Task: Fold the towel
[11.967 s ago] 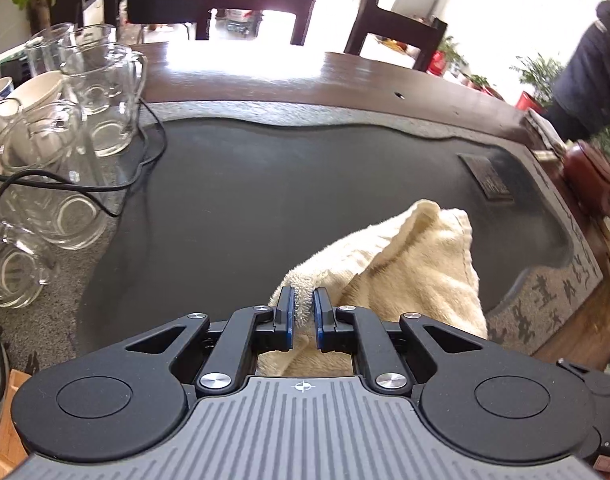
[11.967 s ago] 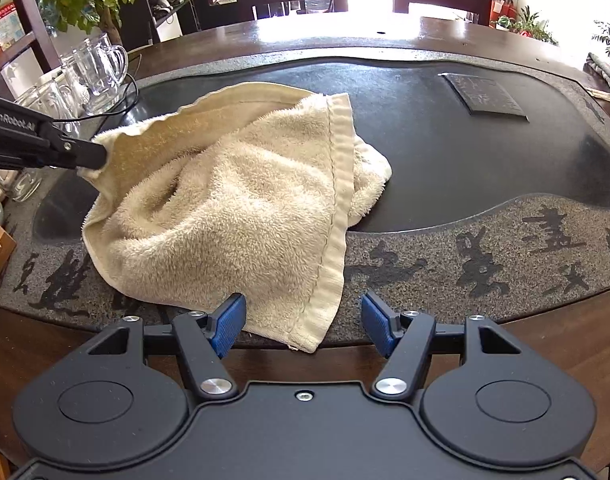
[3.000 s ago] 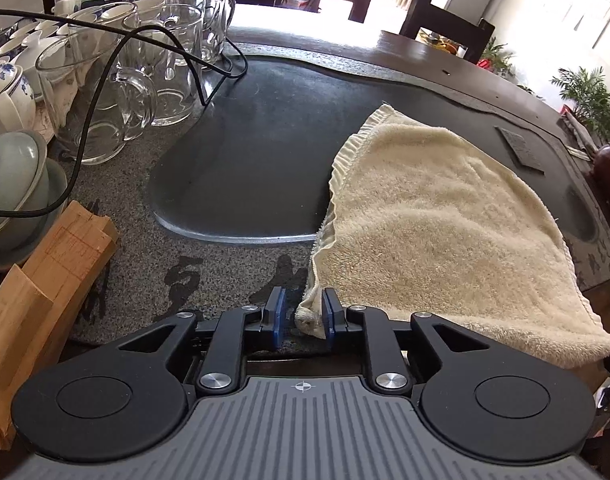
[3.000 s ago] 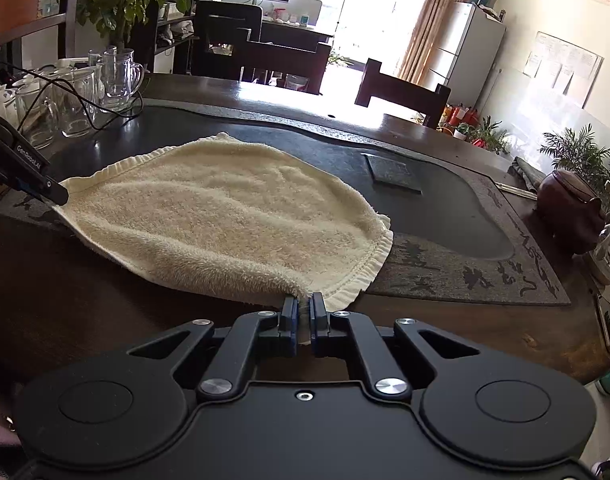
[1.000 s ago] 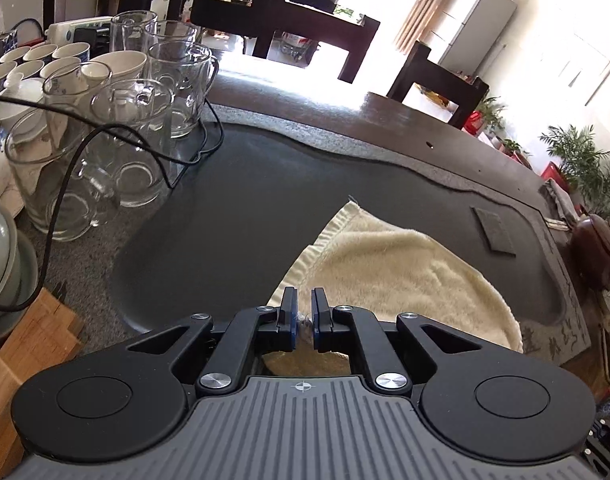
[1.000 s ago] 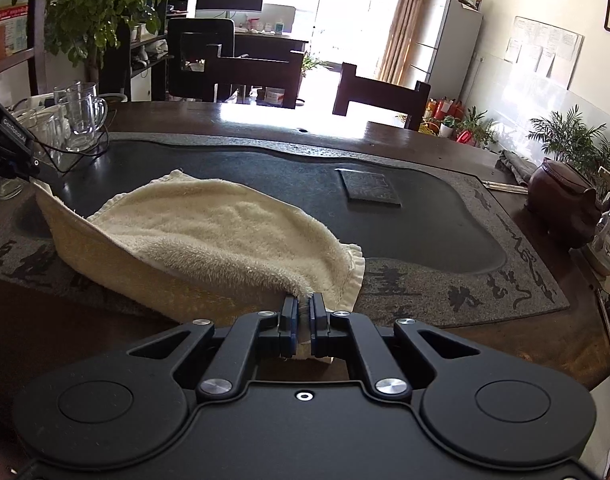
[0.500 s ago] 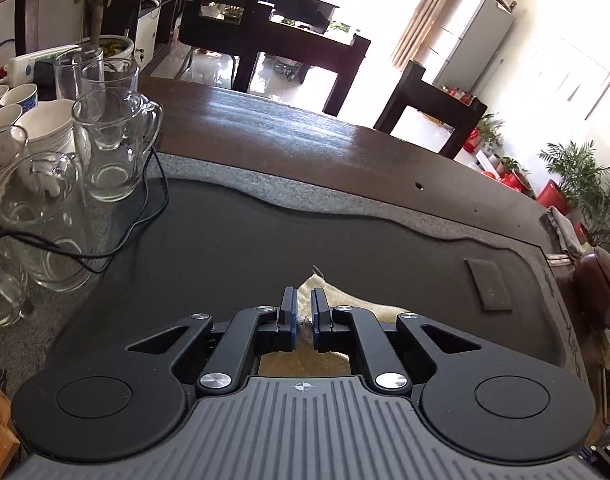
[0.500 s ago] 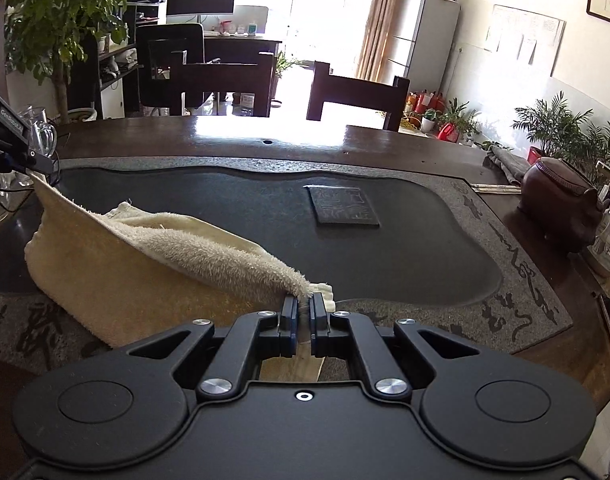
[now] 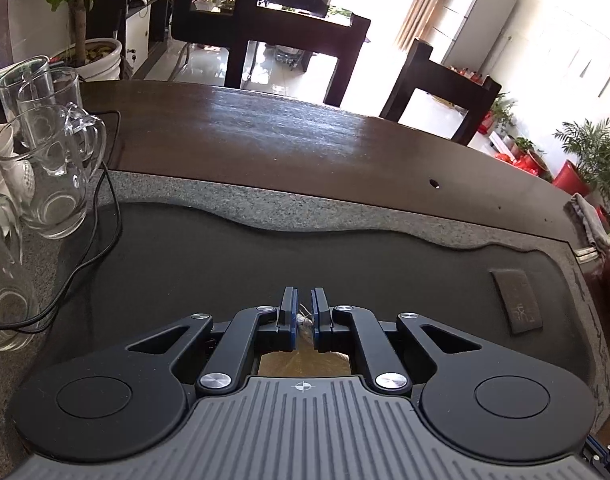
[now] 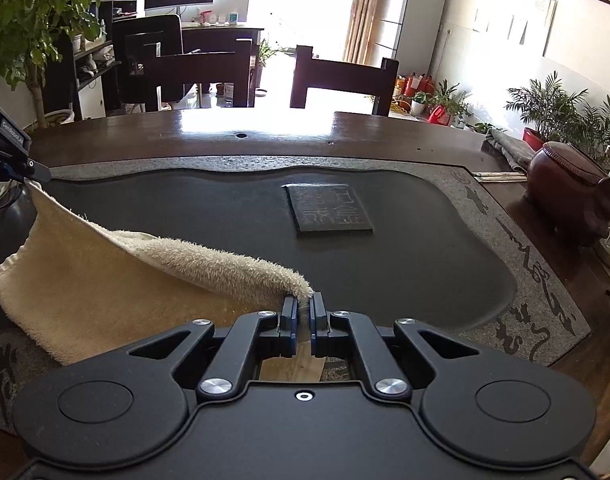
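The left tool (image 9: 303, 314) points steeply down at the dark basin of the stone tray (image 9: 265, 208), its jaws clamped on a corner of the cream towel (image 10: 117, 276), of which only a thread and a tan patch show between and under the fingers in the left wrist view. The right tool (image 10: 302, 316) also tilts downward, its jaws pinched together on the towel's other lifted corner.

In the right wrist view the left tool sits at 9 o'clock, and the raised edge runs taut from there to the right tool at 6 o'clock, so the long axis lies left to right across the near half of the tray. The cloth hangs from that edge, its smooth underside facing the camera, its lower part draped onto the tray's grey carved rim at 8 o'clock.

Beyond the towel, a small engraved stone slab (image 10: 329, 212) lies in the basin at 12 o'clock. Glass mugs (image 9: 53, 168) with a black cable (image 9: 105, 240) stand at 9 o'clock in the left view. A brown clay pig (image 10: 573, 204) stands on the wooden surface (image 10: 265, 132) at 3 o'clock.
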A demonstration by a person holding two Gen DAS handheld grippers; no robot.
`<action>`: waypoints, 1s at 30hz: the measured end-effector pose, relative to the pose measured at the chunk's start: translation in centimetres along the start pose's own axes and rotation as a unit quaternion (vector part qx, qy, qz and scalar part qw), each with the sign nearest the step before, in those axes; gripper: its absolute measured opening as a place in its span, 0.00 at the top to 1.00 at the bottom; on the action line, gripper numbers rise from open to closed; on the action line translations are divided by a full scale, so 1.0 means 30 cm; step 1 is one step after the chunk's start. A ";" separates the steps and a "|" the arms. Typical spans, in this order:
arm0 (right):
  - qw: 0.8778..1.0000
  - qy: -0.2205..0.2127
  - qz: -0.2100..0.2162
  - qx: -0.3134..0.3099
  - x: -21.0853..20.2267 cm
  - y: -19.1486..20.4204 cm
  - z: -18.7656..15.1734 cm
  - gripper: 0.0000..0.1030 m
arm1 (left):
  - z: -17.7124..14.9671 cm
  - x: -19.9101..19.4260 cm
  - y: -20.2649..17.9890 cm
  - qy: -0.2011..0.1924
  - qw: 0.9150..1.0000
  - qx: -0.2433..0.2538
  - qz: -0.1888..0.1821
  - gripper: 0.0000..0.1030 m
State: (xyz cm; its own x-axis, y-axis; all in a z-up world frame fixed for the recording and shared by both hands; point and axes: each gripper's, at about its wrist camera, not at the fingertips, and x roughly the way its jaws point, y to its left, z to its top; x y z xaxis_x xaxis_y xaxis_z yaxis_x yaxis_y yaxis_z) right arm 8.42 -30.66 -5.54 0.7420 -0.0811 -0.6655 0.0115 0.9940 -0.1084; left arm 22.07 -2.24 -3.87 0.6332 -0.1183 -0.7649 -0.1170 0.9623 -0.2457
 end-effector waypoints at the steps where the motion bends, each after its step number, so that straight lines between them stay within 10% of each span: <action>1: 1.000 0.003 -0.001 0.004 0.014 -0.002 0.002 0.94 | 0.005 0.015 -0.006 0.000 1.000 0.001 0.002 0.93; 15: 0.997 0.042 -0.013 0.058 0.141 -0.039 -0.002 0.93 | 0.045 0.135 -0.057 0.014 1.000 0.013 -0.004 0.92; 28: 0.997 0.027 -0.027 0.068 0.132 -0.088 0.010 0.77 | 0.035 0.131 -0.031 0.015 1.000 0.012 0.008 0.91; 30: 0.997 0.024 -0.019 0.067 0.117 -0.088 0.007 0.61 | 0.034 0.123 -0.023 0.014 1.000 0.010 0.008 0.90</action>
State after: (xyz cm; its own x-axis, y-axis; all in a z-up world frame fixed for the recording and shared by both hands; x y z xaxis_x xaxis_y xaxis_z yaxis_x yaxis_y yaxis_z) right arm 11.14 -33.56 -7.44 0.7058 -0.1196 -0.6982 0.1307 0.9907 -0.0376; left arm 25.28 -3.08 -5.92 0.6096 -0.1089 -0.7852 -0.1122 0.9687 -0.2215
